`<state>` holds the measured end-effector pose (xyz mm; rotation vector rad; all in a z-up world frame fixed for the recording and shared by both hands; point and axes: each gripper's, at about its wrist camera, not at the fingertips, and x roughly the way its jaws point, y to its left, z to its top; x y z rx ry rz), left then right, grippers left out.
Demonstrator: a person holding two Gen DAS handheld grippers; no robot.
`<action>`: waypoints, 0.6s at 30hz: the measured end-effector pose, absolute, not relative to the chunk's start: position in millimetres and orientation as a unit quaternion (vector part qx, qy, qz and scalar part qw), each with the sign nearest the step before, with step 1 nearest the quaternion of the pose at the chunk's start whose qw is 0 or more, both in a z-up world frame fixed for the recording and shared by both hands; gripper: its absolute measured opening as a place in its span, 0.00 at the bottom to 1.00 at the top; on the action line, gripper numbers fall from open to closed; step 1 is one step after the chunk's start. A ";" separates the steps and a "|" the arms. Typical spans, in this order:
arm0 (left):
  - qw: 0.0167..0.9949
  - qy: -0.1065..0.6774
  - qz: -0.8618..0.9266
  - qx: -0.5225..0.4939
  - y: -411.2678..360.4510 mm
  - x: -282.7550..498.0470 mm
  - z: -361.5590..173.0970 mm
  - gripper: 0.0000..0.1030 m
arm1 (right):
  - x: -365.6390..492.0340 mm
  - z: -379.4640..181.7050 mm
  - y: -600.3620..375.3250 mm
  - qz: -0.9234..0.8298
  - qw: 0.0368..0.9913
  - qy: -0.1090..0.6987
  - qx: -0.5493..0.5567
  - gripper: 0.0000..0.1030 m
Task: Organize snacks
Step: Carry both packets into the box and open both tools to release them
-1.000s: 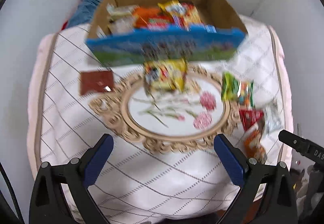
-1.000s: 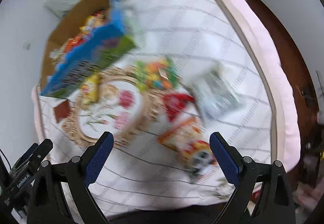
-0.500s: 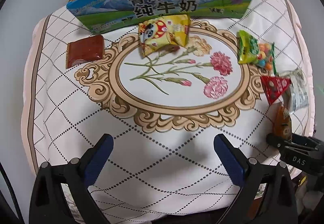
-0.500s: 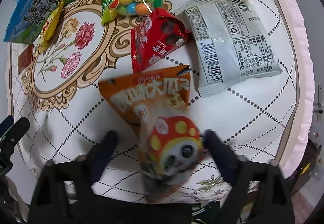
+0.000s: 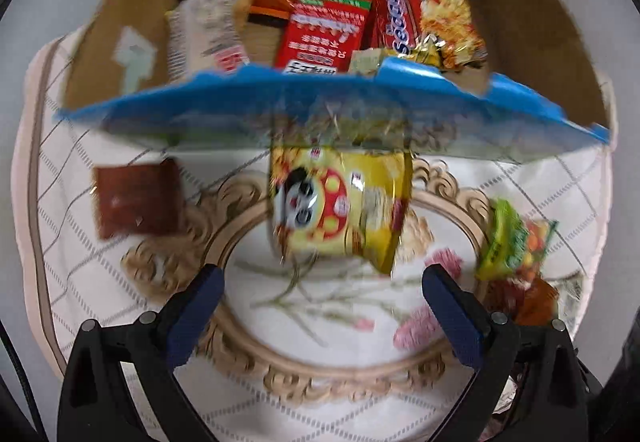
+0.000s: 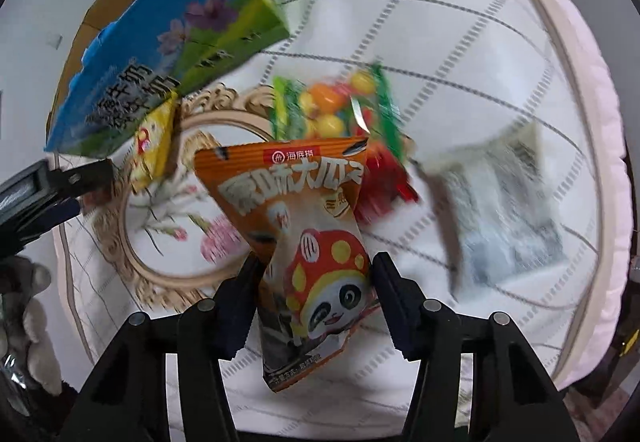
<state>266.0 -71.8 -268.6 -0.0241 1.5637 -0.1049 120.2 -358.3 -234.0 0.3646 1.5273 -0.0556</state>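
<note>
My right gripper [image 6: 314,274] is shut on an orange panda snack packet [image 6: 304,226] and holds it up above the quilted cloth [image 6: 460,54]. My left gripper [image 5: 320,286] is open and empty, just short of a yellow panda snack packet [image 5: 340,210] lying in front of the blue-fronted cardboard box [image 5: 320,114]. The box holds several snack packets [image 5: 324,22]. A brown packet [image 5: 136,202] lies to the left. A green candy bag [image 5: 512,242] lies to the right; it also shows in the right wrist view [image 6: 336,102], with a red packet [image 6: 384,186] partly hidden behind the orange one.
A silver-grey packet [image 6: 508,202] lies on the cloth at the right, near the pink padded edge [image 6: 592,122]. The box [image 6: 168,54] stands at the far left in the right wrist view. The left gripper [image 6: 44,194] shows at that view's left edge.
My right gripper has closed on the orange panda packet and lifted it off the cloth. My left gripper has moved forward toward the yellow packet and the box.
</note>
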 end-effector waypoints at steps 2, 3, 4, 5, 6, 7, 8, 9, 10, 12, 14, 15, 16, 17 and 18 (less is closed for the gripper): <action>0.701 0.712 -0.045 0.001 -79.3 277.0 -282.7 0.99 | 130.9 -238.0 -350.9 -0.026 0.707 0.688 0.160 0.56; 0.695 0.717 -0.046 0.008 -83.8 282.2 -291.8 0.99 | 136.0 -241.5 -348.3 -0.026 0.706 0.690 0.161 0.56; 0.689 0.723 -0.046 0.013 -87.9 286.2 -300.7 0.99 | 139.9 -244.3 -346.4 -0.025 0.704 0.691 0.160 0.56; 0.685 0.727 -0.046 0.018 -91.1 289.0 -308.2 0.99 | 142.9 -245.1 -346.6 -0.025 0.703 0.692 0.160 0.56; 0.681 0.730 -0.046 0.021 -93.5 291.1 -315.4 0.99 | 144.8 -246.7 -346.2 -0.024 0.702 0.693 0.161 0.56; 0.680 0.731 -0.047 0.021 -95.4 292.8 -320.9 0.98 | 147.8 -249.1 -346.2 -0.022 0.699 0.696 0.163 0.56; 0.684 0.728 -0.050 0.014 -96.7 295.3 -323.8 0.99 | 150.5 -251.7 -347.0 -0.021 0.696 0.698 0.167 0.57; 0.687 0.725 -0.048 0.012 -97.4 297.6 -324.6 0.99 | 153.1 -254.3 -348.2 -0.020 0.691 0.702 0.174 0.57; 0.690 0.722 -0.049 0.007 -97.6 300.5 -324.1 0.98 | 158.4 -255.7 -347.7 -0.020 0.688 0.704 0.177 0.57; 0.693 0.719 -0.055 -0.007 -97.9 305.3 -322.7 0.98 | 163.3 -259.9 -350.3 -0.018 0.680 0.709 0.186 0.61; 0.700 0.712 -0.055 -0.004 -99.7 306.1 -320.3 0.96 | 166.6 -262.1 -354.8 -0.017 0.675 0.712 0.193 0.62; 0.703 0.709 -0.055 0.000 -100.3 305.7 -319.5 0.89 | 169.5 -265.1 -354.7 -0.019 0.671 0.716 0.194 0.63; 0.707 0.705 -0.054 0.007 -101.0 303.8 -318.8 0.82 | 171.2 -267.7 -354.5 -0.020 0.667 0.719 0.194 0.63; 0.709 0.703 -0.053 0.013 -101.6 301.9 -318.5 0.65 | 171.9 -268.9 -355.4 -0.020 0.665 0.721 0.194 0.63; 0.710 0.702 -0.053 0.016 -100.4 295.9 -318.4 0.55 | 173.5 -271.1 -354.8 -0.019 0.663 0.723 0.194 0.64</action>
